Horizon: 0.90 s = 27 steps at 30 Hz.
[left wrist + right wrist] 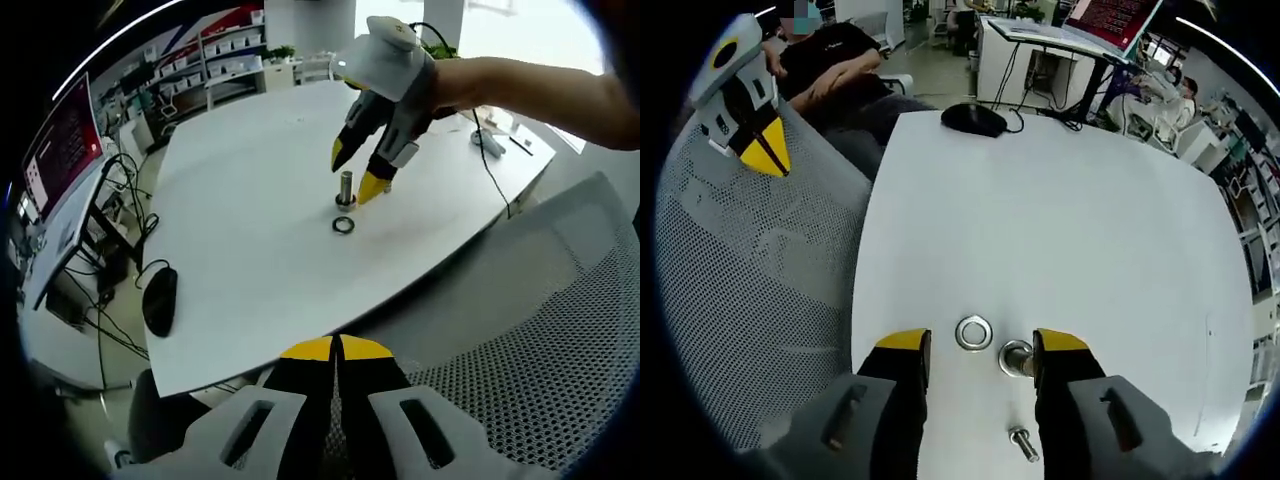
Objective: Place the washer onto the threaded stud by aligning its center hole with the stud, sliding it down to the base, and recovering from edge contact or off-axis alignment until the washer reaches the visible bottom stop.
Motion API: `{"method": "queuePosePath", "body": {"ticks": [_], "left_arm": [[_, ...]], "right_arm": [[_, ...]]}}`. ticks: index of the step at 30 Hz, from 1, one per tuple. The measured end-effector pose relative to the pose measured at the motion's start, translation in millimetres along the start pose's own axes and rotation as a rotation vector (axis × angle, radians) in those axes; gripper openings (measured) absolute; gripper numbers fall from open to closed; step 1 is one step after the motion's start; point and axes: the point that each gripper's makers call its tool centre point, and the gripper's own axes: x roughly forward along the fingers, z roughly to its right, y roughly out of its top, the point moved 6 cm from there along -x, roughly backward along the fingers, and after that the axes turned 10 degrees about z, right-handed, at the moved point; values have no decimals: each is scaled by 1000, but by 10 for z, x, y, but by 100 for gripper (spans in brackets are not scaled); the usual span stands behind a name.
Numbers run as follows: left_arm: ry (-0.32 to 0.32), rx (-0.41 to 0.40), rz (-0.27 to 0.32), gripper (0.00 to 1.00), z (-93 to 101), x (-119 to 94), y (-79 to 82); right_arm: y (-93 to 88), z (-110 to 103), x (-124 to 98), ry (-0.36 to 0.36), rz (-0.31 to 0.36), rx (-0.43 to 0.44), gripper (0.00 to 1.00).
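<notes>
Down on the white tabletop [1060,200] the washer [974,332] lies flat, just beside the stud [1016,357]. Right gripper [980,358] hovers with fingers spread, empty; left gripper [337,350] looks closed, well back. Pickup comes next, I'd say: close on the washer's rim.

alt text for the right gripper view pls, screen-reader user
The open right gripper hovers over a white table, with a loose washer lying flat between its yellow-tipped jaws and the upright threaded stud beside the right-hand jaw. A small bolt lies nearer the camera.
</notes>
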Motion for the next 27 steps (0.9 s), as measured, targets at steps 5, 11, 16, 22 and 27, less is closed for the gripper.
{"method": "queuePosePath", "body": {"ticks": [5, 11, 16, 22, 27], "left_arm": [[1, 1, 4, 0, 5, -2, 4], [3, -1, 8, 0, -10, 0, -1], [3, -2, 9, 0, 1, -5, 8], [5, -4, 12, 0, -1, -5, 5], [5, -4, 14, 0, -4, -6, 9]], "right_arm": [[4, -102, 34, 19, 7, -1, 43], [-72, -134, 162, 33, -4, 10, 42], [-117, -191, 211, 42, -15, 28, 41], [-228, -242, 286, 36, -30, 43, 40], [-319, -224, 366, 15, -50, 54, 38]]}}
